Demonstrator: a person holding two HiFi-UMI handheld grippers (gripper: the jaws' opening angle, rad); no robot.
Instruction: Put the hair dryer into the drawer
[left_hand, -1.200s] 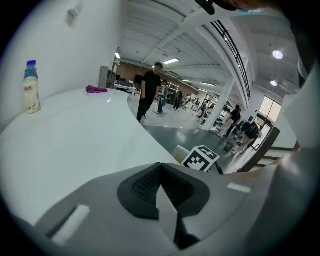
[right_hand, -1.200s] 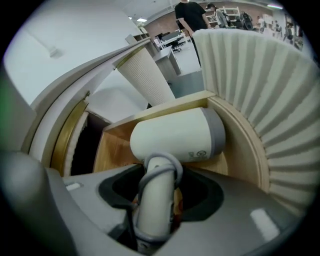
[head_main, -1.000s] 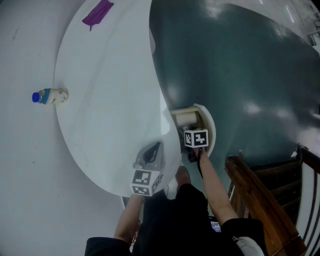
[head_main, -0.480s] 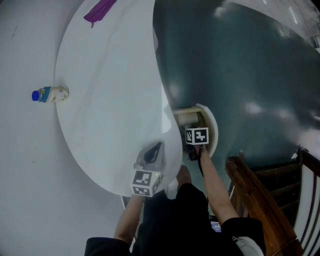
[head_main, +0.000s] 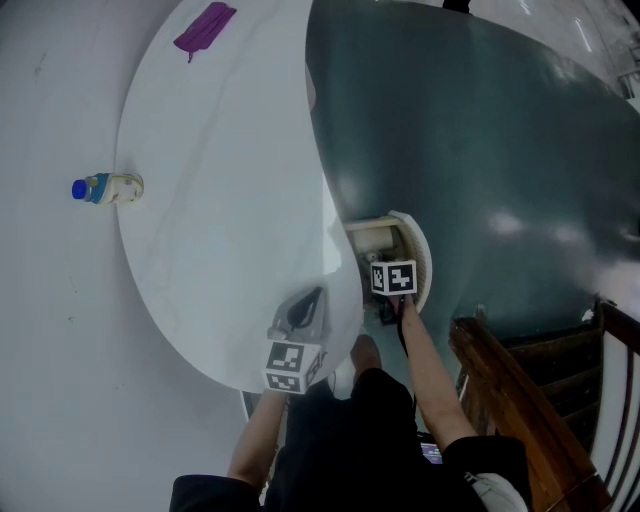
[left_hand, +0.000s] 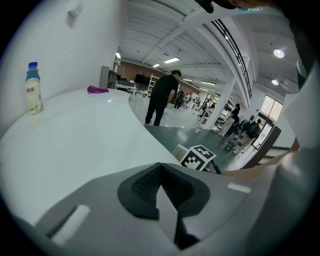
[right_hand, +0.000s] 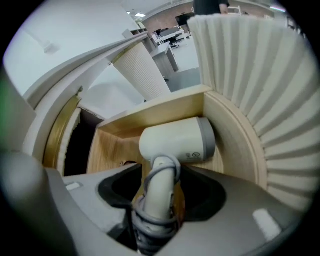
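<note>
Here, the right gripper (right_hand: 159, 207) stood wide open around the hair dryer (right_hand: 175, 142) in the drawer (right_hand: 227, 140); the left gripper (left_hand: 162, 190), at eight o'clock, was closed and empty.

white hair dryer (right_hand: 175, 142), grey-tipped, lying inside open wooden drawer (right_hand: 231, 136)

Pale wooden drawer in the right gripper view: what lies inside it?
A white hair dryer lies in the pale wooden drawer, grey cord wound round its handle. The right gripper covers the handle's lower end and the near drawer floor.
</note>
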